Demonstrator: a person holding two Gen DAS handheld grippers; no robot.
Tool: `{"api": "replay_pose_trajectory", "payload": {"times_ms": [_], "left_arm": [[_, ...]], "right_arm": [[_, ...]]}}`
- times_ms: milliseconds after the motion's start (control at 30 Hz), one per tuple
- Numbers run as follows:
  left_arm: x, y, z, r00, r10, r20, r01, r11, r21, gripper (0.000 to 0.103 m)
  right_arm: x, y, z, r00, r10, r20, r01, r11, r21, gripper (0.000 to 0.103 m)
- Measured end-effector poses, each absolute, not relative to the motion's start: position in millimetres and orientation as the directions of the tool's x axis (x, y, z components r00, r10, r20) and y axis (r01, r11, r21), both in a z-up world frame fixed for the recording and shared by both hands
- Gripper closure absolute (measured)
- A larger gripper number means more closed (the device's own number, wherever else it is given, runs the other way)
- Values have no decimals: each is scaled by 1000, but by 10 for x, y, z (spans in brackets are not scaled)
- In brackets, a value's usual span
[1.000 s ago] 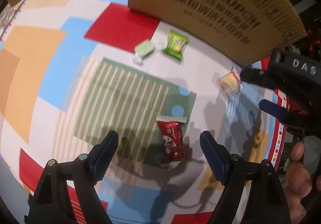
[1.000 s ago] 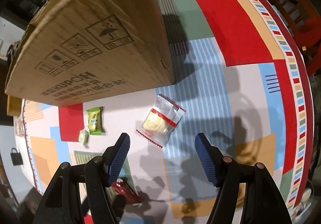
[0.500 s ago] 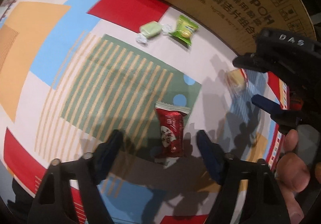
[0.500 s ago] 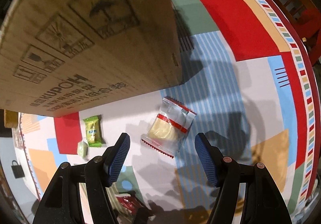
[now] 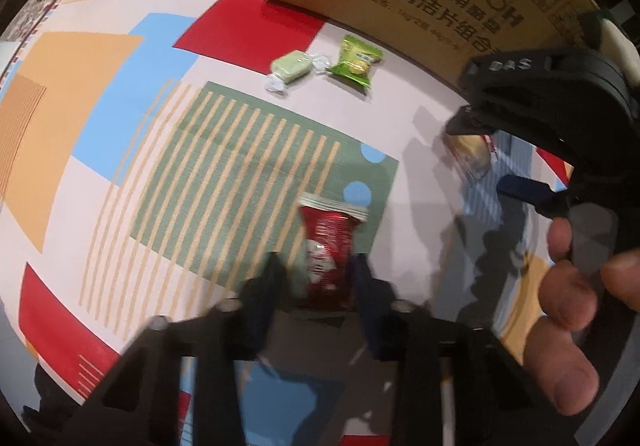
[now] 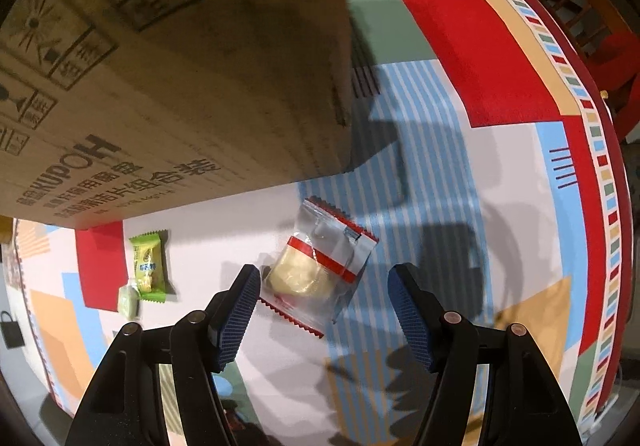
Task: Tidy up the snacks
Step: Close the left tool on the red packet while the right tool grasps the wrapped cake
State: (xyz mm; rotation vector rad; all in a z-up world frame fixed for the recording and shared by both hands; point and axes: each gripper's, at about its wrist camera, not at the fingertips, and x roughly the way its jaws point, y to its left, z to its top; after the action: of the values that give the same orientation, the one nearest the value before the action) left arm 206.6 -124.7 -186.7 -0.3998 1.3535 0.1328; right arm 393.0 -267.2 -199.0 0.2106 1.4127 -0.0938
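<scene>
Tool [image 5: 318, 280] narrowed around red packet [image 5: 330, 254]

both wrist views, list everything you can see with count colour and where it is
red snack packet: 1, red with a white crimped end, on the green striped patch, between the left gripper's fingers
green snack packet: 1, bright green, beside the box's front face
pale green candy: 1, light green in clear twisted wrap, next to the green snack packet
clear pastry packet: 1, clear with red bands, pale yellow pastry inside, lying ahead of the right gripper
cardboard box: 1, brown with dark print, standing on the table
tablecloth: 1, red, blue, green, orange and pale blocks, covering the table
wooden chair: 1, reddish brown, past the table edge
left gripper: 1, black, narrowed around the red packet, blurred
right gripper: 1, black with blue pads, open
hand: 1, on the right gripper's handle
</scene>
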Motion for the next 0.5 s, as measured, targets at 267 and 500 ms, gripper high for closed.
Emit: {"api": "replay_pose_trajectory", "payload": {"times_ms": [267,500], "left_arm": [[2028,-1351,-1889,228,-172,-958,-286,929,-234,81],[2099,-1251,-1845,236,-181,-955,-269,932,-243,81]], "right_arm": [[3946,-2536,-1979,167,55,-984,164,983,83,64],[3810,-2654,-1898,175,92,-980,164,979,121,66]]}}
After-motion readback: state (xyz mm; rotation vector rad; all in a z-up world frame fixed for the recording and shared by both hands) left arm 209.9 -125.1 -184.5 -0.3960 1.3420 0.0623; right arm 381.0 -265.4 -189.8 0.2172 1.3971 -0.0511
